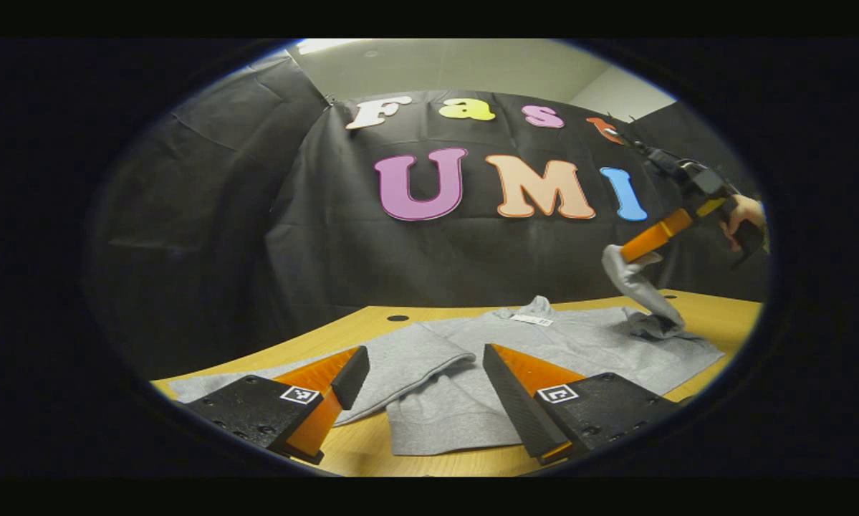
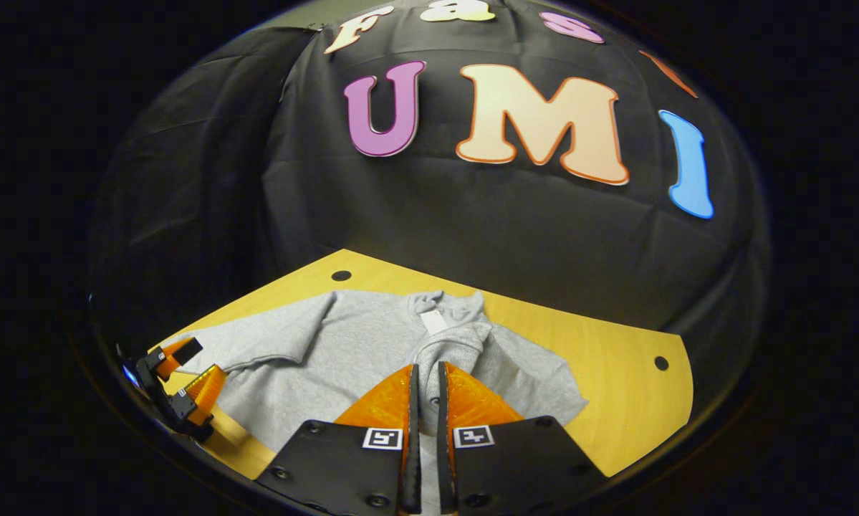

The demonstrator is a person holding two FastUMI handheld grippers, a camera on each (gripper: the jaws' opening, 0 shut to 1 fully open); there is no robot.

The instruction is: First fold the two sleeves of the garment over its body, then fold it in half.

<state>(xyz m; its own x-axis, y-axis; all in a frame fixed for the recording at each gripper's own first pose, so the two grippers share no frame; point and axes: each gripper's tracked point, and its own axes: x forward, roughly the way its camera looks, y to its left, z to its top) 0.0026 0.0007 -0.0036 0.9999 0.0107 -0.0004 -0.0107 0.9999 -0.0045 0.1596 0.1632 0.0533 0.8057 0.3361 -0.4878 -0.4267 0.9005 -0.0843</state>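
One grey cotton sweatshirt lies flat on yellow wooden surface, neck w/ white tag toward the booth wall. Right gripper is clamped on the right sleeve, cuff lifted above the body, approx mid-fold. Left gripper hovers w/ fingers wide apart over left sleeve, which lies unfolded. Risk: thin pinch on cuff could slip, or sleeve drags the shoulder and bunches the body; release too soon = crooked fold.

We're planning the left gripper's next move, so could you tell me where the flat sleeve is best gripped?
Judging by its pose, grip the left sleeve at its cuff end, which lies flat on the table outside the sweatshirt's body. The open left gripper could come down from above and pinch one layer.
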